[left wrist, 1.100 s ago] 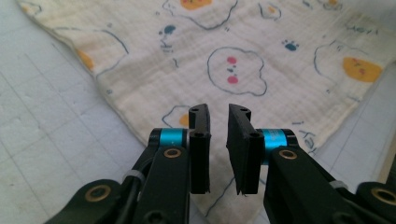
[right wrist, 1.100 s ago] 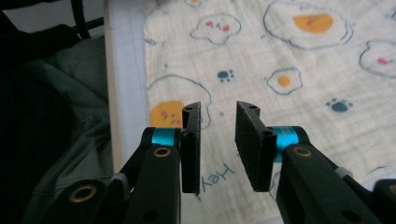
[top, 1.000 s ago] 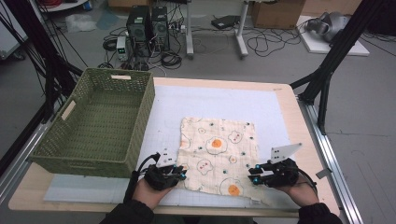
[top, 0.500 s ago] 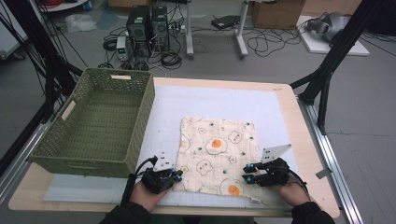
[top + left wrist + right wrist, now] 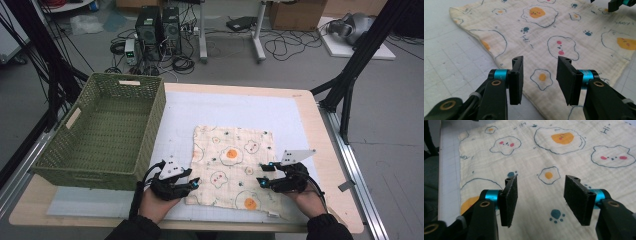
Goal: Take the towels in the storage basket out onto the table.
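A cream cloth (image 5: 232, 162) printed with fried eggs and paw marks lies spread flat on the white mat (image 5: 230, 107). My left gripper (image 5: 193, 184) sits low at the cloth's near left edge. In the left gripper view the left gripper (image 5: 540, 62) is open, its jaws having just been opening, with the cloth (image 5: 554, 27) lying under the gap and no pad pressing it. My right gripper (image 5: 263, 176) rests over the near right part. The right gripper (image 5: 542, 180) is open too, its jaws having just been opening above the cloth (image 5: 529, 152).
A green woven basket (image 5: 150, 135), with nothing in it, stands on the left of the table. The wooden table edge (image 5: 332, 165) runs down the right side. Cables and computer cases lie on the floor beyond the table.
Both hands stay at the cloth's near edge. The right hand has shifted a little toward the cloth. The cloth lies flat as before.
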Action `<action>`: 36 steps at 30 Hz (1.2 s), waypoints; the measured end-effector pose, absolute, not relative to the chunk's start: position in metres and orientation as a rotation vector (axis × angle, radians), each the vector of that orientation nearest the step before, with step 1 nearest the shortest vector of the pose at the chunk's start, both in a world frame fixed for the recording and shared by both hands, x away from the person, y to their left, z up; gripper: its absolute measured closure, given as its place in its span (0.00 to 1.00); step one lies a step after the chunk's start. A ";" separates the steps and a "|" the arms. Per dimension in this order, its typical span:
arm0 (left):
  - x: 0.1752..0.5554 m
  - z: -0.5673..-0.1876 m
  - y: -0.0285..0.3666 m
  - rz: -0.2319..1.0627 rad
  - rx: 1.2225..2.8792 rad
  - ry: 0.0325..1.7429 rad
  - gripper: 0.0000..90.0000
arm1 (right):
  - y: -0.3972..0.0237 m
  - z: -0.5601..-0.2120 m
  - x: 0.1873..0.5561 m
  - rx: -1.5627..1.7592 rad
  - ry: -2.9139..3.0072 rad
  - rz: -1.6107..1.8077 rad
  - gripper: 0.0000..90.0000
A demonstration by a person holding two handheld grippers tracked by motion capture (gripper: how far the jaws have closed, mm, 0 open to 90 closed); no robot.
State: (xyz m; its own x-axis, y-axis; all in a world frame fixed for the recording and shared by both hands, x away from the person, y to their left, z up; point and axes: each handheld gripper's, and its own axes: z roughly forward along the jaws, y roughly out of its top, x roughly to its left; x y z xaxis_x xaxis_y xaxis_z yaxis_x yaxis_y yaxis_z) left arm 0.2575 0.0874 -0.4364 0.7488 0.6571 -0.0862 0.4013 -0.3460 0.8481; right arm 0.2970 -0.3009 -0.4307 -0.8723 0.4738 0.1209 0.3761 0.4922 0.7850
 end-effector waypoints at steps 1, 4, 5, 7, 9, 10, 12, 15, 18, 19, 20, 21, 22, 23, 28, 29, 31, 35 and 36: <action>0.258 -0.437 0.088 0.324 1.977 0.807 0.62 | -0.301 -0.431 0.297 0.749 2.620 1.331 0.48; 0.258 -0.436 0.089 0.329 1.972 0.798 0.60 | -0.301 -0.433 0.297 0.750 2.617 1.319 0.45; 0.258 -0.436 0.089 0.326 1.971 0.798 0.60 | -0.301 -0.434 0.297 0.756 2.616 1.313 0.45; 0.259 -0.437 0.090 0.325 1.966 0.804 0.59 | -0.302 -0.435 0.297 0.759 2.602 1.304 0.43; 0.259 -0.437 0.091 0.323 1.970 0.800 0.58 | -0.304 -0.435 0.297 0.776 2.600 1.307 0.42; 0.259 -0.437 0.091 0.326 1.970 0.803 0.58 | -0.304 -0.436 0.297 0.783 2.600 1.302 0.41; 0.259 -0.437 0.091 0.325 1.962 0.807 0.57 | -0.305 -0.437 0.298 0.792 2.603 1.290 0.40; 0.259 -0.437 0.091 0.325 1.960 0.807 0.56 | -0.305 -0.437 0.297 0.792 2.599 1.291 0.40; 0.259 -0.437 0.091 0.327 1.961 0.807 0.56 | -0.305 -0.437 0.297 0.778 2.600 1.288 0.40; 0.259 -0.437 0.091 0.331 1.966 0.804 0.56 | -0.305 -0.437 0.297 0.780 2.599 1.288 0.39; 0.259 -0.437 0.091 0.334 1.968 0.805 0.56 | -0.305 -0.437 0.297 0.776 2.601 1.289 0.39; 0.259 -0.437 0.090 0.333 1.967 0.806 0.56 | -0.305 -0.437 0.297 0.775 2.602 1.288 0.39; 0.259 -0.437 0.090 0.334 1.968 0.806 0.56 | -0.305 -0.437 0.297 0.772 2.603 1.283 0.39; 0.259 -0.437 0.090 0.336 1.969 0.805 0.56 | -0.305 -0.437 0.297 0.767 2.600 1.278 0.39; 0.259 -0.437 0.090 0.340 1.970 0.805 0.56 | -0.304 -0.436 0.296 0.757 2.605 1.282 0.39; 0.258 -0.437 0.090 0.341 1.970 0.802 0.56 | -0.304 -0.437 0.296 0.757 2.605 1.278 0.39; 0.258 -0.437 0.090 0.343 1.971 0.799 0.56 | -0.304 -0.437 0.295 0.753 2.608 1.279 0.39; 0.259 -0.438 0.090 0.347 1.980 0.802 0.56 | -0.302 -0.438 0.296 0.744 2.619 1.267 0.39; 0.259 -0.438 0.090 0.349 1.982 0.805 0.56 | -0.301 -0.438 0.296 0.742 2.627 1.255 0.39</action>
